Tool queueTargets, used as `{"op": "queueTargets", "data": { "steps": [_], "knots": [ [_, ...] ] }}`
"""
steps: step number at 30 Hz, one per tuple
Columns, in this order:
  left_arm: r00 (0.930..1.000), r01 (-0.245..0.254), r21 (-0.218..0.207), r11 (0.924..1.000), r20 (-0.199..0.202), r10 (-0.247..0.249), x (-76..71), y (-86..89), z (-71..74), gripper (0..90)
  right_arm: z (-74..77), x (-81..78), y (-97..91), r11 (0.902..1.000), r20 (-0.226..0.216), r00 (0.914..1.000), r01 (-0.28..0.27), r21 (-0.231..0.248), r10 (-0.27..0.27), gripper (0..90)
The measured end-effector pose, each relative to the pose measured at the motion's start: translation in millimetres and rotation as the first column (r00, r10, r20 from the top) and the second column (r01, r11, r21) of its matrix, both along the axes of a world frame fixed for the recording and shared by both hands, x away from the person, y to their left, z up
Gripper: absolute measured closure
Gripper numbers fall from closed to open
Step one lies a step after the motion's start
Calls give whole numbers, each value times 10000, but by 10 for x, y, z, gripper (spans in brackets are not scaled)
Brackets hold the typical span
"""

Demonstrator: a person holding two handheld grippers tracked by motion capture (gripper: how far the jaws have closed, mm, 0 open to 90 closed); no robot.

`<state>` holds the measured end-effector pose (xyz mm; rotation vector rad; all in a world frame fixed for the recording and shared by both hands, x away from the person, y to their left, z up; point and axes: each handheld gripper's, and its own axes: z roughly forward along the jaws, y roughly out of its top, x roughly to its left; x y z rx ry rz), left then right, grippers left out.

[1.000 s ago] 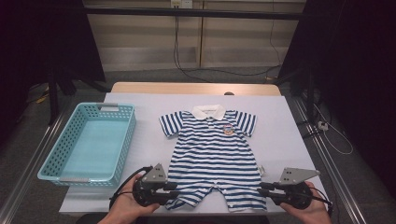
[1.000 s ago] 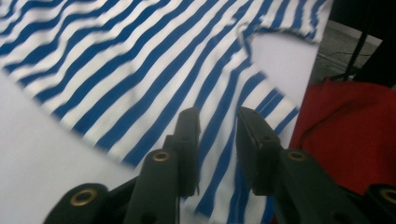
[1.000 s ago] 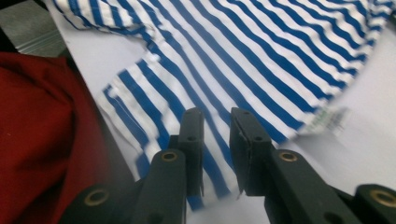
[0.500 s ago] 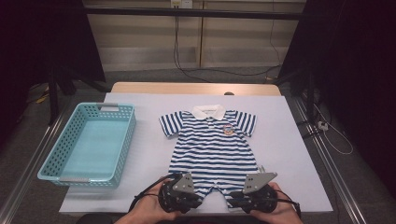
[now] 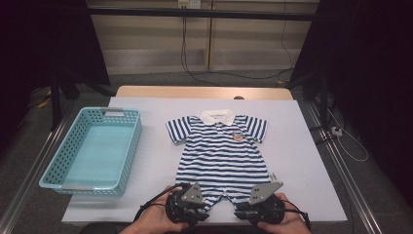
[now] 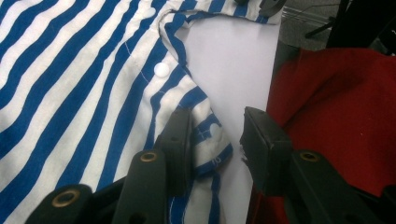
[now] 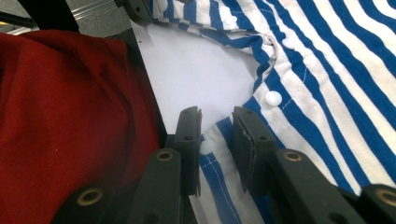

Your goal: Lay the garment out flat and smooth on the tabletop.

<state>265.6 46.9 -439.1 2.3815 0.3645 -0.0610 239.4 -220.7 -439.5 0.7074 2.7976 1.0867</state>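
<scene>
A blue-and-white striped baby romper (image 5: 221, 151) lies flat on the white table (image 5: 302, 146), collar at the far side and legs toward me. My left gripper (image 5: 199, 212) is at the hem of its left leg. In the left gripper view, that gripper (image 6: 217, 123) is open, with the folded hem corner (image 6: 210, 140) between the jaws. My right gripper (image 5: 243, 213) is at the other leg's hem. The right gripper view shows this gripper (image 7: 217, 126) with a narrower gap, the jaws straddling the hem edge (image 7: 219, 135) without pressing it.
A teal plastic basket (image 5: 92, 151) stands on the table's left side. The near table edge runs just under both grippers, and behind it is the person's red garment (image 6: 336, 107) (image 7: 70, 107). White snap buttons (image 7: 273, 97) line the inner leg seams.
Both grippers have moved inward from the table's outer front corners to the romper's two leg hems. The romper and the basket have stayed put.
</scene>
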Motion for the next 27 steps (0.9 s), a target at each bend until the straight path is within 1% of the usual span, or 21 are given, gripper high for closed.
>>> {"op": "queueTargets", "data": {
  "steps": [1, 2, 3, 5, 6, 7, 8, 9, 10, 11, 12, 13, 14, 16, 17, 21, 22, 24, 25, 26, 27],
  "knots": [
    [9999, 94, -103, 9999, 47, -94, 2, -6, -10, 627, 0, 3, -1, 10000, -55, 10000, 11, 33, -11, 742],
    [9993, 169, 208, 9996, 343, -176, 1, -16, 7, 633, -4, 12, -3, 10000, 23, 10000, -10, 32, 10, 765],
    [9981, 36, 315, 9995, 611, -55, -13, -28, 9, 678, 1, 7, 3, 9998, -127, 9999, 9, 203, -6, 780],
    [9997, 0, 201, 9998, 255, -5, 18, -32, 20, 760, 11, 9, 11, 9996, -55, 10000, 19, 269, -17, 844],
    [9994, -337, -79, 9994, -97, 336, -1, -36, 14, 777, 24, 11, 11, 9994, -119, 9999, 58, 353, -54, 860],
    [9999, -51, -114, 9999, -156, 49, 3, -43, 25, 781, 27, 22, 5, 9991, -129, 9999, 109, 417, -104, 874],
    [9989, -253, -373, 9990, -399, 238, -24, -64, 20, 781, 31, 24, 2, 9983, -235, 9997, 84, 584, -70, 886],
    [9989, -185, -455, 9988, -444, 165, -29, -77, 28, 781, 31, 26, 2, 9982, -200, 9998, 69, 591, -58, 891],
    [9981, 8, -884, 9961, -606, -62, -14, -84, 14, 781, 35, 23, 4, 9983, -221, 9997, 107, 577, -94, 894],
    [9980, -195, -691, 9974, -614, 152, -16, -93, 44, 780, 33, 25, 4, 9983, -202, 9998, 55, 587, -43, 894],
    [9960, -89, -1187, 9929, -890, -18, 11, -97, 25, 772, 34, 20, 6, 9983, -219, 9997, 77, 572, -65, 895],
    [9948, -160, -1168, 9930, -1019, 41, 18, -90, 34, 754, 36, 20, 5, 9983, -174, 9998, 49, 580, -39, 894],
    [9948, 159, -897, 9958, -986, -247, 43, -69, 56, 714, 43, 18, 1, 9981, -172, 9998, 57, 620, -46, 892],
    [9948, -160, -1034, 9945, -1020, 54, 33, -61, 72, 620, 61, 15, -16, 9977, -138, 9999, 47, 674, -38, 863],
    [9941, -258, -1219, 9922, -1080, 126, 32, -51, 87, 615, 69, 10, -31, 9978, -141, 9999, 88, 661, -79, 842],
    [9927, -765, -1272, 9889, -1024, 636, 121, 103, 114, 636, 61, -19, -101, 9987, -103, 9996, 254, 433, -249, 761],
    [9923, -728, -1428, 9871, -1102, 572, 153, 148, 103, 638, 51, -19, -117, 9992, -61, 9996, 269, 303, -267, 738],
    [9898, -1193, -1147, 9862, -922, 1090, 180, 219, 108, 645, 32, -25, -127, 9995, -161, 9995, 271, 188, -268, 679],
    [9880, -1300, -1094, 9855, -977, 1195, 204, 251, 98, 644, 18, -19, -125, 9998, -88, 9997, 207, 55, -206, 668],
    [9876, -1403, -998, 9851, -847, 1321, 219, 273, 84, 643, 16, -30, -113, 9997, -296, 9993, 232, 109, -229, 676],
    [9882, -1367, -1055, 9850, -844, 1281, 240, 293, 65, 637, 12, -31, -100, 9999, -265, 9996, 131, 111, -128, 686]
  ]
}}
